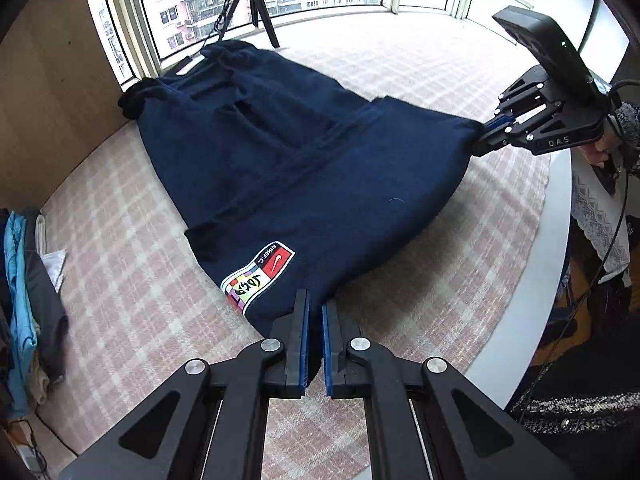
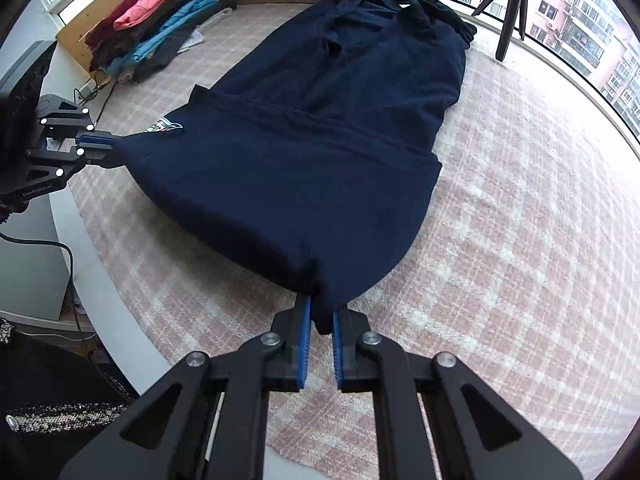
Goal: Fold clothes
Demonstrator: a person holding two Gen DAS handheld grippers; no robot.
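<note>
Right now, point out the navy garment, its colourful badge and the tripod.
navy garment [image 2: 320, 168]: right wrist view, middle of the spread fabric.
colourful badge [image 1: 260, 274]: left wrist view, centre of the patch near the left claw.
tripod [image 2: 510, 12]: right wrist view, on a leg.

Navy garment [image 1: 304, 160]: soft matt cloth. Checked cover [image 2: 520, 240]: rough woven fabric.

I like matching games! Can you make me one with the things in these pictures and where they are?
Things:
1. shirt
2. tripod
3. clothes pile
4. badge

Places:
A. by the window
B. beside the wooden board
C. on the shirt, near the left gripper
D. held by both grippers

Pairs: 1-D, 2-A, 3-B, 4-C
</note>
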